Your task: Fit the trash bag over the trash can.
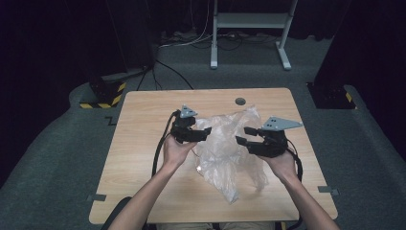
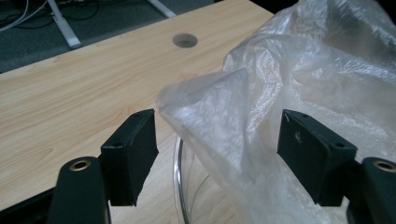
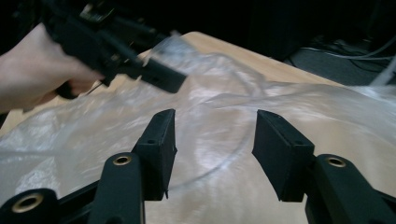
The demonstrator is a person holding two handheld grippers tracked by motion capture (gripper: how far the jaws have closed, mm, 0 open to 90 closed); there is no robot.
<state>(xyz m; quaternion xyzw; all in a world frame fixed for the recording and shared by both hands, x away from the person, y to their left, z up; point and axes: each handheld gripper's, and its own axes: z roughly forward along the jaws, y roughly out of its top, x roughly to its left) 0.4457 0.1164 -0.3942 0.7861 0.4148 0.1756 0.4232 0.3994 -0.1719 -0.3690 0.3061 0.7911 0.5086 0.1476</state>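
Clear plastic bag lies crumpled in the middle of the wooden worktop, bunched up between the two hands and trailing toward the near edge. A curved transparent rim, perhaps of a glass or bowl, shows under the film in the left gripper view; what it belongs to I cannot tell. The left claw sits at the bag's left side with its jaws apart, and a raised fold of plastic stands between them, touching neither pad as far as I can see. The right claw hovers at the bag's right side, jaws also spread, with the film below them. My reading is that the work is at an early stage: both claws are lined up on the bag, neither has taken hold, so gripping and whatever opening or lifting follows are all left to do
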